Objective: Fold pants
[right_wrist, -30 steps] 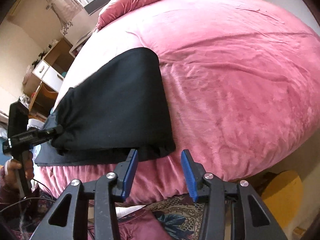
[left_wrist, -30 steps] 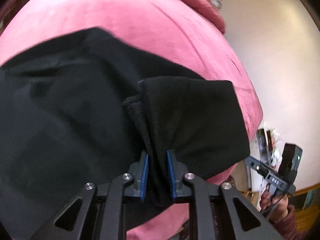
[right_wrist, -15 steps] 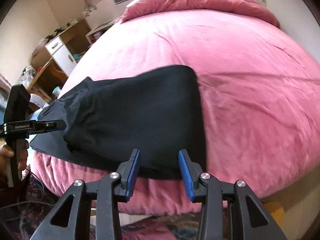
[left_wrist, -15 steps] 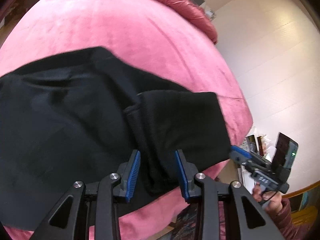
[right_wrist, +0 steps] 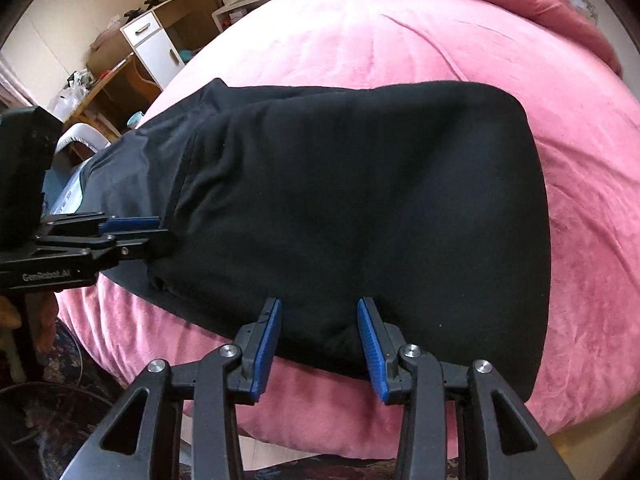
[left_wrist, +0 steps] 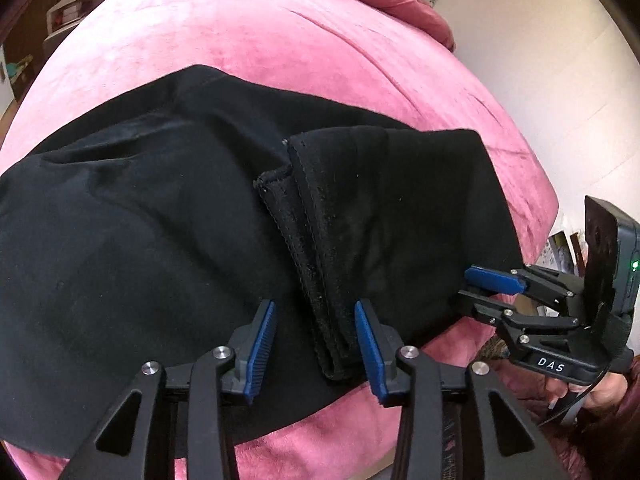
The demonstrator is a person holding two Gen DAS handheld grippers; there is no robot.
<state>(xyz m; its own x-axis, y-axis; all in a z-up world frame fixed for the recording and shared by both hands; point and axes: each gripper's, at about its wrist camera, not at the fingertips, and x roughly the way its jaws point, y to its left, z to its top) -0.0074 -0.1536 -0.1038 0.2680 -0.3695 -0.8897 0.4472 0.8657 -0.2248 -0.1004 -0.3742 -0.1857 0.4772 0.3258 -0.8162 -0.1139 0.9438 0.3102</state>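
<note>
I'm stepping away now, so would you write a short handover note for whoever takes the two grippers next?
Left gripper: open, its jaws have just been opening; the hem end of the pants lies between the fingers, not pinched.
Right gripper: open, fingers either side of the near edge of the folded part, not pressing it.
Pants: black, lying on the pink bed near its front edge.
Done: one end is folded over onto the rest, and its hems lie on top.
Left: probably another fold to make the bundle compact, then smooth it flat.
</note>
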